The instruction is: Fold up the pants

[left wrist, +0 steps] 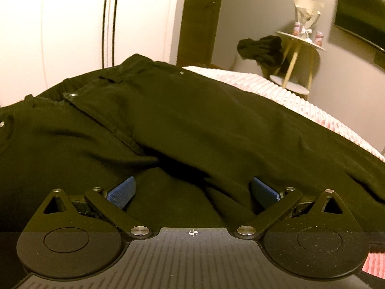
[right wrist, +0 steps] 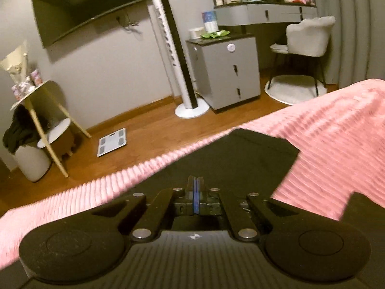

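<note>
Pants (left wrist: 192,120) lie spread on the pink bedspread (right wrist: 336,125); left gripper (left wrist: 193,191) gapes wide over the crotch; right gripper (right wrist: 196,192), pinched closed above a leg end, should grip both layers squarely.

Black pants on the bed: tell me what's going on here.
A person is folding black pants on a pink ribbed bedspread, with tongs in each hand. The left tongs are open, blue pads apart, low over the crumpled middle of the pants just below the waistband, gripping nothing. The right tongs are shut, pads pressed together over a pant leg end near the bed's edge; whether fabric is pinched between them cannot be told.
</note>
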A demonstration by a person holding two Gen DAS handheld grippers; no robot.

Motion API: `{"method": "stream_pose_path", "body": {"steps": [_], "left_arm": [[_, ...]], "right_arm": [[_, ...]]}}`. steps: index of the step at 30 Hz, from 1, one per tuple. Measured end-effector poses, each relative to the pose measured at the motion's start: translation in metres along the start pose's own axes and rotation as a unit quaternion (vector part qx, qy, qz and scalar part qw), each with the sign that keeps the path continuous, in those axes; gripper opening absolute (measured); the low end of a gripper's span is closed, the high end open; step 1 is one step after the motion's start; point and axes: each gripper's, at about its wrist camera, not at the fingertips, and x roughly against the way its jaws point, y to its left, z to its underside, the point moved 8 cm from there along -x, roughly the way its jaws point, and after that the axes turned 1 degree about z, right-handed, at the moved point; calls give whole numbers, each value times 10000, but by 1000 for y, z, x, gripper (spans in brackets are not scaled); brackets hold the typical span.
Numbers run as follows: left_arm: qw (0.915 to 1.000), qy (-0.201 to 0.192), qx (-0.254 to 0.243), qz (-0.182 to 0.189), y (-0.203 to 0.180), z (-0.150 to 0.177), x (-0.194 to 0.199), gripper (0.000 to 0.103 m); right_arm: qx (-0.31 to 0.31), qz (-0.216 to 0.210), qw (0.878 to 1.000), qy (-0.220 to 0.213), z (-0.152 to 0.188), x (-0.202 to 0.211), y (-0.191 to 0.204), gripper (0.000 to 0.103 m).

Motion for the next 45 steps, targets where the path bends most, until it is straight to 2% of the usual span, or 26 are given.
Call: {"method": "stream_pose_path", "body": {"steps": [1, 3, 5, 7, 12, 15, 18, 21, 23, 24, 25, 26, 29, 33, 36, 39, 43, 45], "left_arm": [[10000, 5, -39, 13, 0, 1, 1, 103], [9999, 22, -106, 38, -1, 1, 4, 103], [9999, 32, -123, 61, -1, 2, 5, 103], [9999, 9, -146, 52, -1, 1, 5, 103], [9988, -266, -405, -78, -8, 1, 7, 103], [9985, -327, -447, -59, -11, 1, 5, 103], [9990, -292, -326, 0, -9, 2, 4, 103], [9993, -271, -256, 17, -8, 3, 2, 103], [9993, -266, -250, 17, -9, 3, 3, 103], [9994, -263, -229, 33, -8, 3, 3, 103], [9994, -260, -213, 44, -9, 4, 4, 103], [9995, -252, -189, 58, -9, 4, 4, 103], [9995, -249, -172, 58, -9, 3, 5, 103], [9996, -241, -140, 35, -7, 2, 4, 103], [9995, -278, -130, 19, -6, 1, 6, 103], [9994, -333, -58, 2, -4, -2, 8, 103], [9988, -473, 42, 125, -4, -6, 12, 103], [9984, -499, 69, 262, -6, -8, 14, 103]], "right_arm": [[-107, -1, 9997, 207, 0, -7, -1, 3], [-272, -64, 9988, 398, -7, -18, 6, 13], [-257, -27, 9983, 526, -18, -34, 24, 38], [-106, 106, 9978, 644, -25, -54, 45, 43], [-302, 461, 9899, 1306, -26, -116, 69, 43], [-213, 794, 9863, 1428, -21, -139, 74, 41], [-263, 845, 9853, 1463, -20, -150, 75, 38], [-162, 957, 9817, 1640, -18, -159, 73, 29], [-72, 984, 9817, 1630, -17, -160, 69, 20], [-37, 972, 9824, 1596, -17, -158, 68, 14], [27, 983, 9829, 1559, -17, -156, 67, 5], [48, 922, 9844, 1500, -18, -152, 66, 3], [177, 663, 9911, 1140, -20, -128, 64, 1], [-38, 204, 9971, 735, -13, -74, 41, 0], [-133, 8, 9983, 571, 14, -30, 15, 0], [-160, 64, 9986, 502, 52, 10, -15, 0], [-355, 130, 9942, 1011, 117, 27, -53, 0], [-289, -1, 9963, 805, 124, 35, -60, 0]]}}
